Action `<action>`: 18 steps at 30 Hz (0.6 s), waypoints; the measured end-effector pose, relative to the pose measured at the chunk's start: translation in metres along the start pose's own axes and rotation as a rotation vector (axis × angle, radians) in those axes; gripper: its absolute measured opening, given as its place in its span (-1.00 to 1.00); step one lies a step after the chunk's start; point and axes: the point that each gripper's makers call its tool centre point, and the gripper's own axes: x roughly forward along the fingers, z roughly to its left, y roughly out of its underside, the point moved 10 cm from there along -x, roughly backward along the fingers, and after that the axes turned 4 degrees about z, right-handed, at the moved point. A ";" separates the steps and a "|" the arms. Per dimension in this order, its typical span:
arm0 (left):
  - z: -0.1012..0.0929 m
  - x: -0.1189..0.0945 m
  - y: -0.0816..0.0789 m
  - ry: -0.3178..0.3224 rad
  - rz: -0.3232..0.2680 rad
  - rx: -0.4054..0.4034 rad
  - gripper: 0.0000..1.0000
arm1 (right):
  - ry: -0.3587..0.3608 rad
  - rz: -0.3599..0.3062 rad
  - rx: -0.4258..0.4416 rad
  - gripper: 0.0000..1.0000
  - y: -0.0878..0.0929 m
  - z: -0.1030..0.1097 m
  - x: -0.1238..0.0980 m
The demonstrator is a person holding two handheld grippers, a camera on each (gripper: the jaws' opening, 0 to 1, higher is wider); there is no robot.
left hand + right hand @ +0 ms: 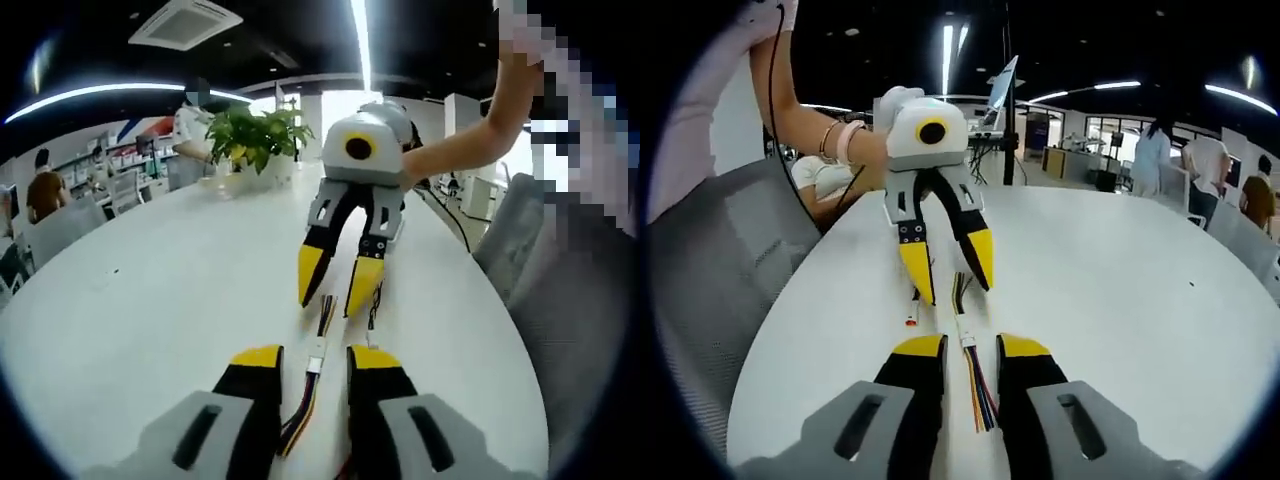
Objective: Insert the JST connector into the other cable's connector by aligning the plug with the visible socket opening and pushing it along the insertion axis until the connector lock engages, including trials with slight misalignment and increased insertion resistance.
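Connector-tipped cables lie end to end on the white table point(120, 300), long axes in line. Left gripper point(312, 358) straddles one white connector point(316, 364); right gripper point(970, 345) straddles the other connector point(967, 341). Both jaw pairs stand apart, gripping nothing.

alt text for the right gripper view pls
Two open tools face each other over a white table: the right tool straddles a multicoloured cable with a white connector, while the left tool points back from beyond it.
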 end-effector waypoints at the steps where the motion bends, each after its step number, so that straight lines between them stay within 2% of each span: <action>1: -0.001 -0.002 -0.001 -0.001 -0.001 0.003 -0.63 | 0.003 -0.002 0.001 -0.65 0.000 0.001 -0.001; 7: -0.014 -0.012 -0.005 -0.006 0.000 0.040 -0.62 | 0.025 -0.006 -0.001 -0.64 -0.005 0.015 -0.014; 11: -0.021 -0.015 -0.003 -0.002 0.006 0.051 -0.62 | 0.029 -0.001 0.007 -0.65 0.001 0.017 -0.017; 18: -0.032 -0.017 0.006 0.015 0.037 0.063 -0.64 | 0.003 0.001 0.008 -0.64 0.011 0.032 -0.006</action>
